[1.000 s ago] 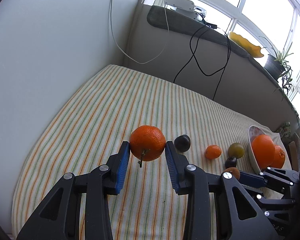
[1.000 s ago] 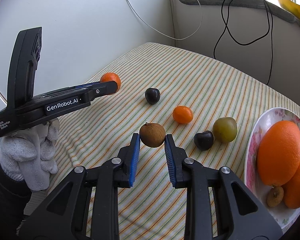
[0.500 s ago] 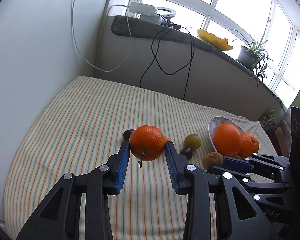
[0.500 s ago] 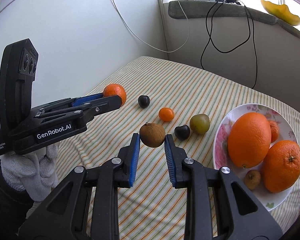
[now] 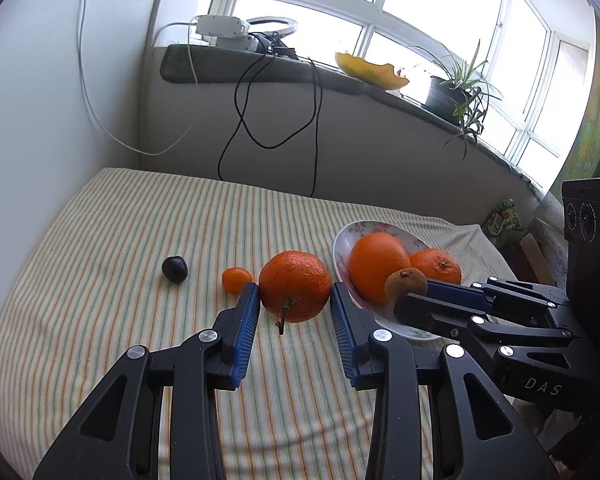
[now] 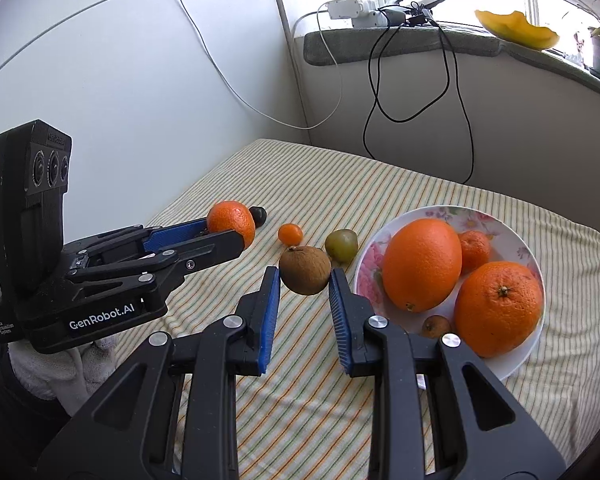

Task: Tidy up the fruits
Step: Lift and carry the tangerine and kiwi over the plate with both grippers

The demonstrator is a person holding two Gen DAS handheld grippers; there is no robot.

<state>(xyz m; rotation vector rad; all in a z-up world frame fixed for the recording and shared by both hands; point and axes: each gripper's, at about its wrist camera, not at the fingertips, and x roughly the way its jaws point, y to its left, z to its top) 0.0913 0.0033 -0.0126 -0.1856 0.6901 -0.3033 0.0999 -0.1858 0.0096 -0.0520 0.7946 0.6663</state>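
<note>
My left gripper (image 5: 295, 304) is shut on a stemmed tangerine (image 5: 295, 285), held above the striped cloth just left of the floral plate (image 5: 342, 240). My right gripper (image 6: 304, 284) is shut on a brown round fruit (image 6: 305, 270), close to the plate's (image 6: 516, 360) left rim. The plate holds a large orange (image 6: 422, 263), a second orange (image 6: 498, 307), a small tangerine (image 6: 475, 245) and a small brown fruit (image 6: 436, 325). On the cloth lie a small orange fruit (image 6: 290, 234), a green fruit (image 6: 342, 245) and a dark plum (image 5: 175, 267).
The striped cloth (image 5: 140, 240) covers a table set in a wall corner. Black and white cables (image 6: 400, 80) hang from the windowsill above it. A white-gloved hand (image 6: 56, 368) holds the left gripper. A potted plant (image 5: 456, 92) stands on the sill.
Both grippers have carried their fruits rightward toward the plate. The plate now sits much closer in both views; the grips are unchanged.
</note>
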